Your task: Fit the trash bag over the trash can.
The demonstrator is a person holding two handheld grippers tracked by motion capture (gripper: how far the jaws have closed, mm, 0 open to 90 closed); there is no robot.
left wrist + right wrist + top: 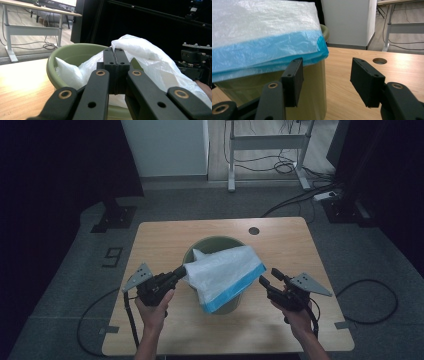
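The left tool (181, 270) is pinching the bag (227, 272) at its near-left edge, over the bin (212, 245). The right tool (267, 279), spread with nothing between, sits just right of the bag's blue hem. The bag is white, crinkled, draped across the green bin's rim. Bare worktop (285, 240) lies around the bin.

One bin (218, 251) at table (165, 237) centre, one bag (227, 270) on it, two grippers at 7 (186, 269) and 5 (268, 277).
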